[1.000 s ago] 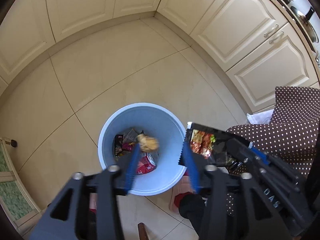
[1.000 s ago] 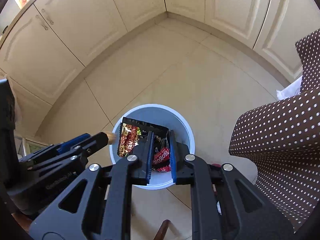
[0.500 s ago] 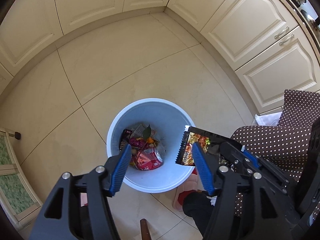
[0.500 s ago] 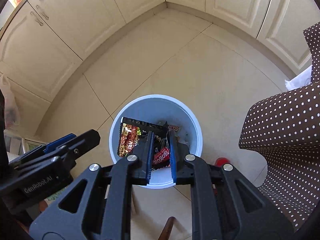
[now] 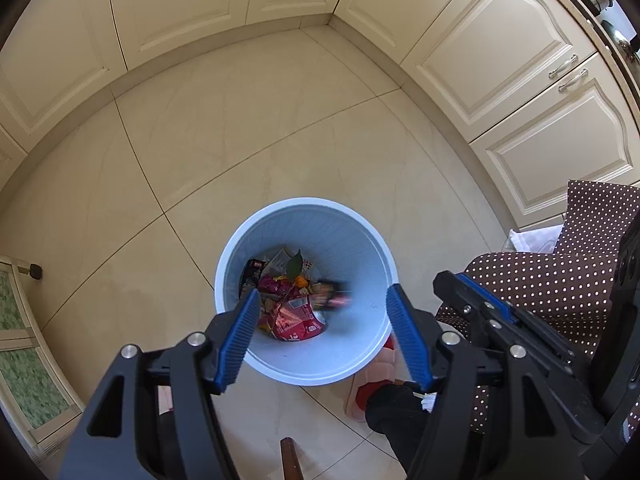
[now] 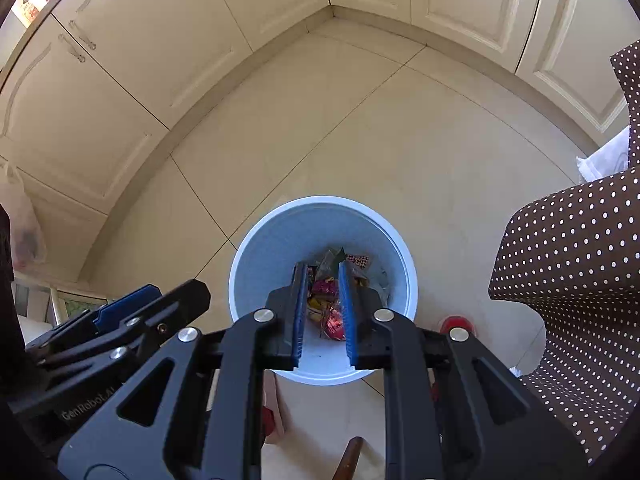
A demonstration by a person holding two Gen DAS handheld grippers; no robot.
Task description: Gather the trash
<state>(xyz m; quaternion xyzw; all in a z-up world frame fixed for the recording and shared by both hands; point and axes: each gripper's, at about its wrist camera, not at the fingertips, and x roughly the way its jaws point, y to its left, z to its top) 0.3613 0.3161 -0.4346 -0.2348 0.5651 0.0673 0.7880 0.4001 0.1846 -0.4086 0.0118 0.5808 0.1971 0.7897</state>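
Trash in bin, both tongs above, empty.

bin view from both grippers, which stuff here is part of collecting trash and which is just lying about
Part of the job:
- blue bin
- wrappers piled inside it
- left gripper, jaws open and empty
- right gripper, jaws apart and empty

Just lying about:
- dotted cloth
- cream cupboards
- red slipper beside the bin
- tiled floor
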